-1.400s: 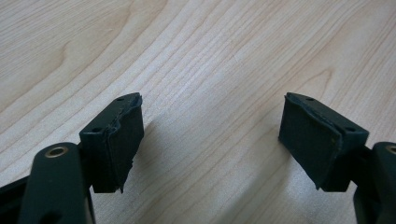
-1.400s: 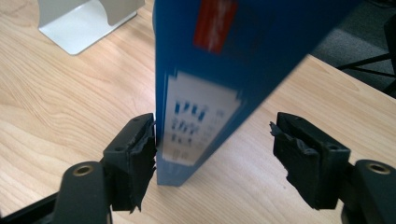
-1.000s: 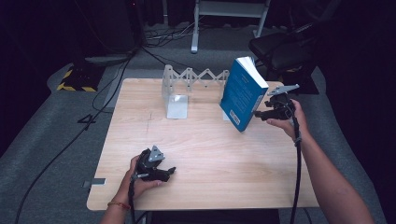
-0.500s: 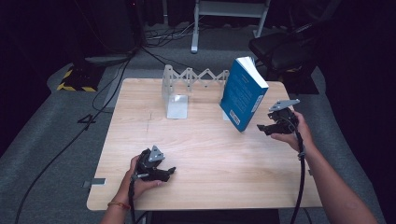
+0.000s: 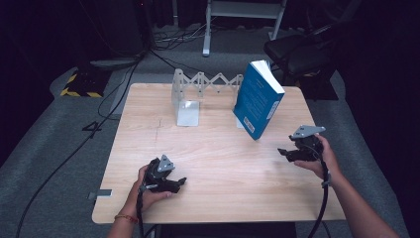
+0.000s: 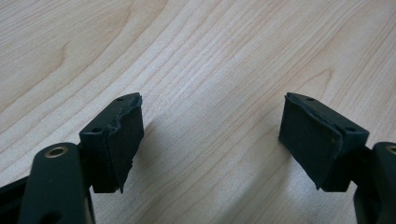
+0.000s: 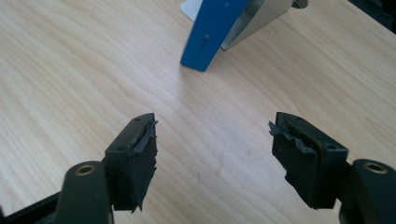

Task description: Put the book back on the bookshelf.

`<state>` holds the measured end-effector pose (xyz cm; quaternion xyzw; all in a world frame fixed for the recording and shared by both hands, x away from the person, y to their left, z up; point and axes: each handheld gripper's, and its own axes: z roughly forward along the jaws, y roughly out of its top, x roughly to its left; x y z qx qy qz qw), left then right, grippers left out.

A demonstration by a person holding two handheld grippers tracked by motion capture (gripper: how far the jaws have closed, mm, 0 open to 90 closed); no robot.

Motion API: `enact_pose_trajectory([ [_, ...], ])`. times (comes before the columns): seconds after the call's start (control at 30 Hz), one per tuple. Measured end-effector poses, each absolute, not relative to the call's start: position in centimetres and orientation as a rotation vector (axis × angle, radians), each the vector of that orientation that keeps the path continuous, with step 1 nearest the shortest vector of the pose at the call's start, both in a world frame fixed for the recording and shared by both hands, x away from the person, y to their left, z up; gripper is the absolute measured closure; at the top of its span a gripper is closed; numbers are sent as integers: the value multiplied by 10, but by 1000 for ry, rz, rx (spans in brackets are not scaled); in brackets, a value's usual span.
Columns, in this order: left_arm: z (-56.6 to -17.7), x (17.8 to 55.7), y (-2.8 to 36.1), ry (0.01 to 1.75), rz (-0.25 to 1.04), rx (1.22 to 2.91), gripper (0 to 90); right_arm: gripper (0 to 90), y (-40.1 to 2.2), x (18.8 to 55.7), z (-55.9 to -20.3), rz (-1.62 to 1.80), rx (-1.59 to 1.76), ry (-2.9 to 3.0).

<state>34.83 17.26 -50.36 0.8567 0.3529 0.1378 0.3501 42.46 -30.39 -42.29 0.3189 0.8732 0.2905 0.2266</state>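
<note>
— So where do we see the blue book [image 5: 258, 99]?
— Far right on the bench [image 5: 223, 168], tilted against the bookend [image 5: 187, 101]. Our left tongs [image 5: 178, 182] and right tongs [image 5: 283, 152] both gape, released, holding nothing.

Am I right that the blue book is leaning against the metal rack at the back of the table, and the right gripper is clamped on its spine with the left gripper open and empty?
Not quite. The right gripper is not clamped on the blue book: the right gripper view shows its jaws open and empty, short of the book. The rest holds: the book leans against the metal rack, and the left gripper is open and empty.
</note>
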Motion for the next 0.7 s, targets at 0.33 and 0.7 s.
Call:
enact_pose_trajectory([
  [0.33,-504,349,171,926,359,2210,210,300,-323,399,-446,844,845,2438],
  [0.7,-504,349,170,931,356,2212,205,291,-359,372,-465,909,862,2441],
])
